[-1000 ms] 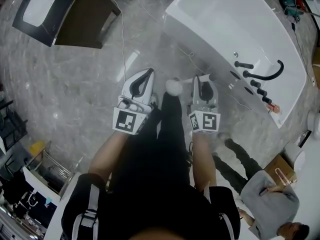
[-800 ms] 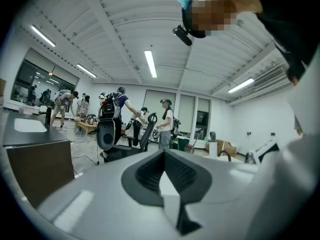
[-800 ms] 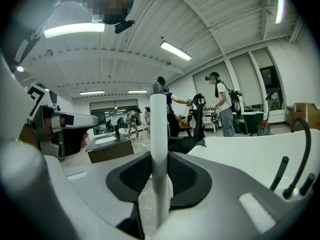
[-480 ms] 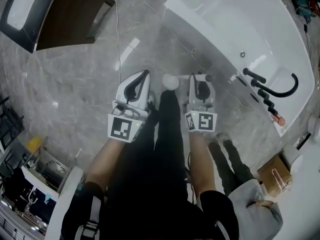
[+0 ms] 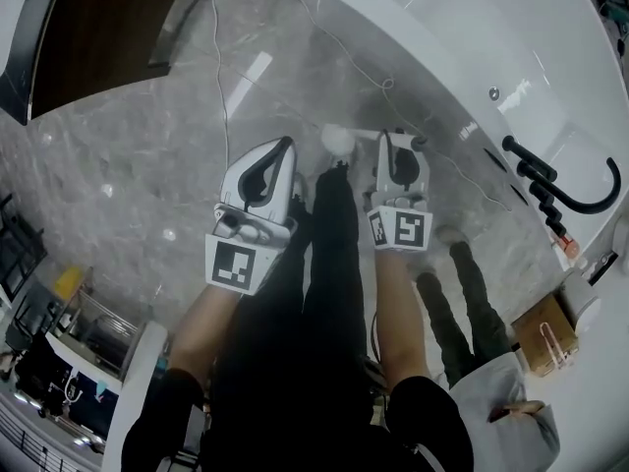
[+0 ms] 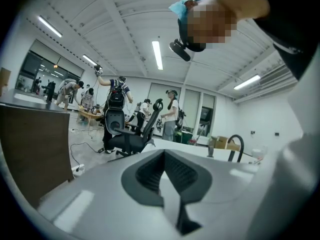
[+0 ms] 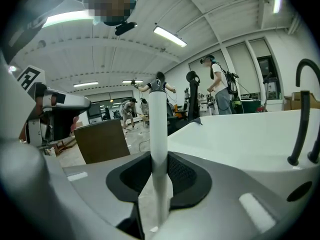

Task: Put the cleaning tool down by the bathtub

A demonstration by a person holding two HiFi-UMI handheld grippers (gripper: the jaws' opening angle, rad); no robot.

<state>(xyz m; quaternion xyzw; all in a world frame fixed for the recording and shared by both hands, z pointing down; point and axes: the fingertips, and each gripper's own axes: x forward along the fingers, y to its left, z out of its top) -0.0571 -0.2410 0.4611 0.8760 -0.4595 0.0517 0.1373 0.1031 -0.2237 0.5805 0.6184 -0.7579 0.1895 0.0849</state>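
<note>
Over the grey floor beside the bathtub, the right gripper clamps the cleaning tool, left gripper closed and empty; lowering and release likely come next.

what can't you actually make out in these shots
- Tool head: only a small white blob in the head view, so brush or sponge cannot be told.
- Handle's lower end: right gripper view, hidden inside the right hand-held gripper.
- Floor beside the bathtub: head view, partly covered by that gripper and the person's legs.
- Bathtub's far end: cut off by the head view's top and right edges.
</note>
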